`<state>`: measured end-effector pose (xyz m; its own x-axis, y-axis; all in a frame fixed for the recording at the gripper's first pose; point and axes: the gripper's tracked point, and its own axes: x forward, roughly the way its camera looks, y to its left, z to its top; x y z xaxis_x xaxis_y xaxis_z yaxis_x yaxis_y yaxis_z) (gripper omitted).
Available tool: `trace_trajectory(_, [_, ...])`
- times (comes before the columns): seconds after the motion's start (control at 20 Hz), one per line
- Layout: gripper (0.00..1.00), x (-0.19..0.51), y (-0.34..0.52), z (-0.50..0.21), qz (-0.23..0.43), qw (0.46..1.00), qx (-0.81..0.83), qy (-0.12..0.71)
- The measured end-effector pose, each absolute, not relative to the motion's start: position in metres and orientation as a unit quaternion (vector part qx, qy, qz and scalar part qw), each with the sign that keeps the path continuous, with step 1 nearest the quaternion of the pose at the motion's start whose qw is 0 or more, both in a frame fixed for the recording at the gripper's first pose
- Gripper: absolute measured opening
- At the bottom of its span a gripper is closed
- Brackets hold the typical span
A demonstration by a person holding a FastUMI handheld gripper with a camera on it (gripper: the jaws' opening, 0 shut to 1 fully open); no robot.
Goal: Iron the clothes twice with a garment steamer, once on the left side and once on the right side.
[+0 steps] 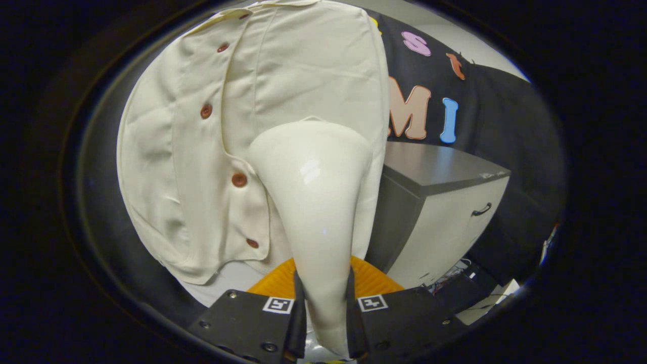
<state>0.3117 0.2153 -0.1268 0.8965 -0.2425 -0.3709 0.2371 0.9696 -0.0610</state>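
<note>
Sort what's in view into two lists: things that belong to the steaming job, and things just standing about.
Belongs to the job:
- garment steamer, clamped between the tongs, head against the cloth
- cream shirt with brown buttons, hanging beyond the steamer
- tongs, both fingers pressing on the steamer's handle

Standing about:
- cabinet with a dark top, beside the shirt
- orange ribbed thing just ahead of the fingers
- cables at the cabinet's foot

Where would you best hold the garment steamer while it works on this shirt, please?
By its narrow neck, as now: the gripper is shut on the steamer from both sides, behind the wide head. The slim neck fits between the fingers, and the head faces the shirt.
</note>
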Motion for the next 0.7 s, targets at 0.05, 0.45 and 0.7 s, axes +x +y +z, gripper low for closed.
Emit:
trace_trajectory(0.05, [0.32,0.312,0.216,-0.133,-0.121,0.974,-0.003,0.193])
trace_trajectory(0.45, [0.32,0.305,0.21,-0.184,-0.126,0.967,0.001,0.22])
trace_trajectory(0.7, [0.32,0.298,0.208,-0.212,-0.13,0.962,0.0,0.24])
